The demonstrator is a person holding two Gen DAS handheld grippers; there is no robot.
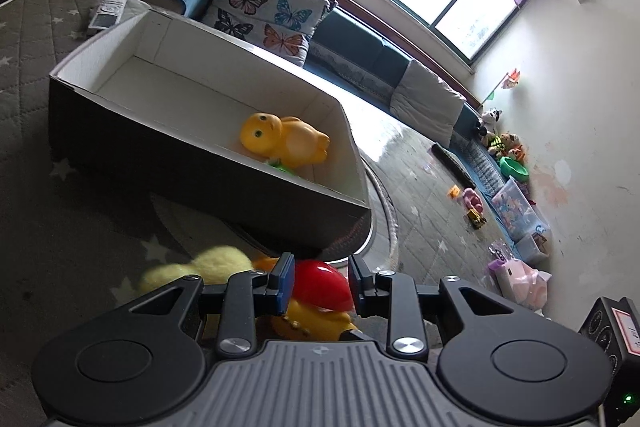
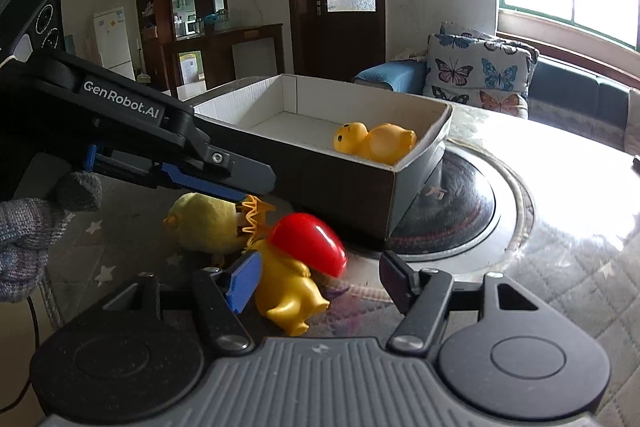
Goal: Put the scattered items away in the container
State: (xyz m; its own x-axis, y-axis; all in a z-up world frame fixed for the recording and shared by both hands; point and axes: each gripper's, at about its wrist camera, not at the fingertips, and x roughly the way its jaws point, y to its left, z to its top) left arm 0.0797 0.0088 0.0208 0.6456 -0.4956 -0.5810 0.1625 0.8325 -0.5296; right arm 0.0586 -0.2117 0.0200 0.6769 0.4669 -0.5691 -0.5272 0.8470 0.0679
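**Two jaws converging on the red-capped figure: grasp not yet made**

My right jaws (image 2: 318, 281) stand apart, and the yellow figure with the red cap (image 2: 306, 243) lies between them; I see no pad pressing on it. The blue left pad (image 2: 240, 279) sits just beside the figure's back, while the right pad is well clear. My left jaws (image 1: 320, 281) are also apart, bracketing the red cap (image 1: 320, 285) from above without a confirmed grip; whether a pad touches it I cannot tell.

Judgement: only one pair should take this piece. The glossy cap looks slippery, so I would close on the yellow body instead, centred, before lifting.

A fuzzy yellow plush (image 2: 204, 227) lies touching the figure on the quilted tabletop (image 2: 560, 287); I risk dragging it along.

The container (image 2: 420, 159) stands just beyond, already holding a yellow duck (image 2: 376, 143) near its right end wall.
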